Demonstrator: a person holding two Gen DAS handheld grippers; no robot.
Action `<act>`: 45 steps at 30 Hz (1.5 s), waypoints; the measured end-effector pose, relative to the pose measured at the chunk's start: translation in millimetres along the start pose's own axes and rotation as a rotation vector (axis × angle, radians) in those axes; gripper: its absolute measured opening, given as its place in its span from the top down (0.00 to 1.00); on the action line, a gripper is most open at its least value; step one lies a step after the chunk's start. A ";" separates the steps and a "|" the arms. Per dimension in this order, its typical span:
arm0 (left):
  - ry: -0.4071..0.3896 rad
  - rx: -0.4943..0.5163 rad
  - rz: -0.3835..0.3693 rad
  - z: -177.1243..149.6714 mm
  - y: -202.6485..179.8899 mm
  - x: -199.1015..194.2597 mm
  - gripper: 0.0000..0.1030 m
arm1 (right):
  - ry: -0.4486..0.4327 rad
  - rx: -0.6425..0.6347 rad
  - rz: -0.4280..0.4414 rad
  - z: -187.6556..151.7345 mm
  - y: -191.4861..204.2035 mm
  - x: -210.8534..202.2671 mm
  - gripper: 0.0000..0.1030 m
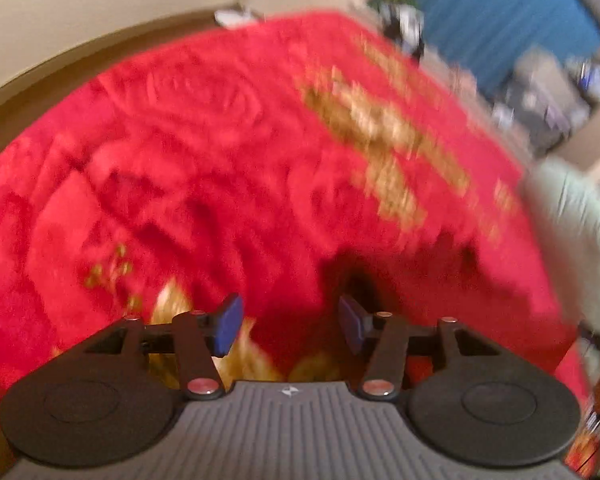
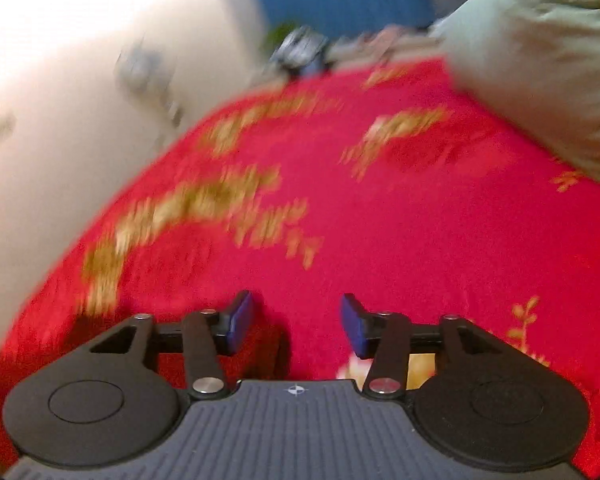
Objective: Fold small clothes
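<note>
Both views are smeared with blur, so the detail is soft. The left gripper [image 1: 290,326] hangs over a red blanket [image 1: 220,168] with a gold pattern, its blue pads [image 1: 229,328] standing apart with nothing pinched between them, only red pile showing in the gap. The right gripper [image 2: 296,326] is tilted down over the same red blanket [image 2: 400,220], jaws likewise parted at a middling width and holding nothing. As for the clothing to be folded, a pale greenish cloth [image 2: 540,60] lies bunched at the far right of the right-hand view, resting on the blanket's edge and well apart from those fingers; what looks like the same pale cloth [image 1: 572,232] shows at the right edge of the left-hand view, too blurred to tell what garment it is. Beyond the blanket a cream wall [image 1: 100,8] rises, with a blue panel [image 1: 492,12] further along to the right.
</note>
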State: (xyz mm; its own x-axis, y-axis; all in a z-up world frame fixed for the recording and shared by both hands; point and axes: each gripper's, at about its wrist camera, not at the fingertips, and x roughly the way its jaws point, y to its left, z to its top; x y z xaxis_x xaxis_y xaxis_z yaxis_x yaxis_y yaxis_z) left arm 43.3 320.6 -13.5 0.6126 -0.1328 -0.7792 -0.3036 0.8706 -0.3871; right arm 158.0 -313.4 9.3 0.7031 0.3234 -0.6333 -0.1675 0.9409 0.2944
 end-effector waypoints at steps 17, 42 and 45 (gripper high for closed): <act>0.056 0.260 0.000 -2.2 -65.2 50.8 0.42 | 0.264 -0.128 0.090 -26.1 4.9 41.2 0.50; -0.041 0.113 0.033 26.8 -57.8 64.2 0.85 | -0.148 0.292 0.101 3.7 -13.4 23.3 0.50; -0.034 0.122 0.042 26.0 -58.3 65.4 0.82 | -0.066 0.268 0.079 3.9 -18.1 28.8 0.50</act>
State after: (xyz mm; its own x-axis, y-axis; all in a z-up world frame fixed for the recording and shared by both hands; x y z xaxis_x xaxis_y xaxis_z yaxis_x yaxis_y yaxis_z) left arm 120.1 273.5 -29.0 0.6264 -0.0807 -0.7753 -0.2397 0.9265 -0.2902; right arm 184.0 -321.4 -11.5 0.7400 0.3788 -0.5558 -0.0406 0.8500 0.5252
